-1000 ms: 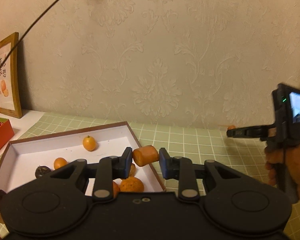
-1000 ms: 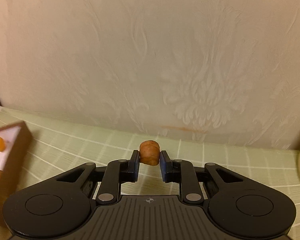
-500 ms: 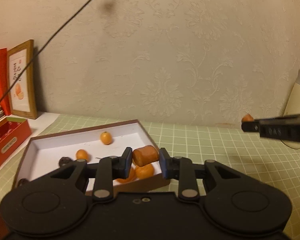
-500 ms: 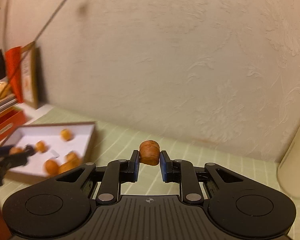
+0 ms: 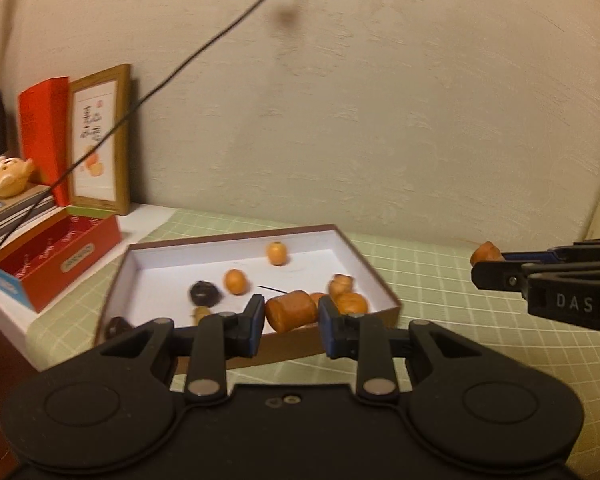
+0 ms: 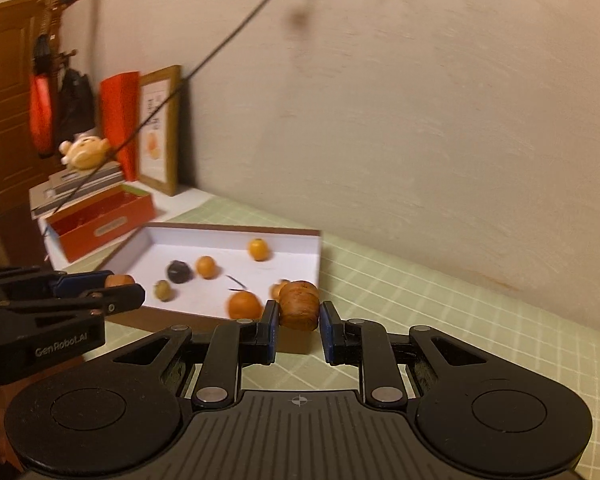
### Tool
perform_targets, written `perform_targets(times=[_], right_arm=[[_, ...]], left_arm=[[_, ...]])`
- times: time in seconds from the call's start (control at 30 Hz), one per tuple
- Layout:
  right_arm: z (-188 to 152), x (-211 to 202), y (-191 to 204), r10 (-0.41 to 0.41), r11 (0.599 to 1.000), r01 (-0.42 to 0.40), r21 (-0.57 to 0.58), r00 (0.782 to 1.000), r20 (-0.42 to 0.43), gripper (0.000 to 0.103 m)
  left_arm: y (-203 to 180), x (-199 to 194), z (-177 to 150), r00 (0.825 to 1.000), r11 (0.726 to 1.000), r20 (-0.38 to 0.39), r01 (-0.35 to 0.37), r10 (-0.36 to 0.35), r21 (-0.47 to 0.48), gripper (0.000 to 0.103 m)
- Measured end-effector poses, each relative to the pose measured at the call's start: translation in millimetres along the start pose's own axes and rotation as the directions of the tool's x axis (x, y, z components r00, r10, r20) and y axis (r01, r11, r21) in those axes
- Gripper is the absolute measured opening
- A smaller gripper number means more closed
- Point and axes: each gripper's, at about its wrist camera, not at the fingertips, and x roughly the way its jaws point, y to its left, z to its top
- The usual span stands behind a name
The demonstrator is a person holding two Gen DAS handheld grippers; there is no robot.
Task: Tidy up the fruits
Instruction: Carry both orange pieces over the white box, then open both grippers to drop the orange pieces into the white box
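Left hand-held gripper point(image 5: 291, 322): clamped on orange-brown fruit piece point(image 5: 292, 311) | right hand-held gripper point(image 6: 298, 330): clamped on brown fruit chunk point(image 6: 300, 305) | both carried above worktop point(image 6: 440, 292), near white box point(image 5: 172, 258), likely for sorting.

Off to my left a wooden picture frame point(image 5: 99, 142) leans on the patterned wall point(image 5: 380, 120), with a red folder point(image 5: 44, 136) upright just beside it. A long red box point(image 5: 56, 256) lies in front of them, by a stack of books point(image 6: 84, 184) topped with a pale plush toy point(image 6: 85, 153). A dark cable point(image 5: 204, 48) slants across the wall. The tabletop wears a green grid mat point(image 5: 440, 280). A brown door point(image 6: 4, 100) stands far left.
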Motion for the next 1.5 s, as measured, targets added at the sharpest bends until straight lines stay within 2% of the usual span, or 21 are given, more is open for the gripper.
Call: perform_targets(times=[0.3, 0.83, 1.5], right_arm=[[8.8, 16.2, 21.5, 0.028, 0.999, -0.028, -0.024, 1.0, 0.004, 0.022], [24.6, 48.4, 46.9, 0.07, 0.997, -0.07, -0.045, 0.997, 0.01, 0.022], [49.0, 117.1, 34.3, 0.063, 0.998, -0.063, 0.009, 0.998, -0.011, 0.022]], left_arm=[[40.6, -1.6, 0.1, 0.997, 0.997, 0.0, -0.074, 0.074, -0.035, 0.018], [75.8, 11.6, 9.5, 0.992, 0.992, 0.01, -0.123, 0.124, -0.037, 0.018], [100.1, 62.8, 21.4, 0.988, 0.987, -0.011, -0.151, 0.151, -0.046, 0.018]])
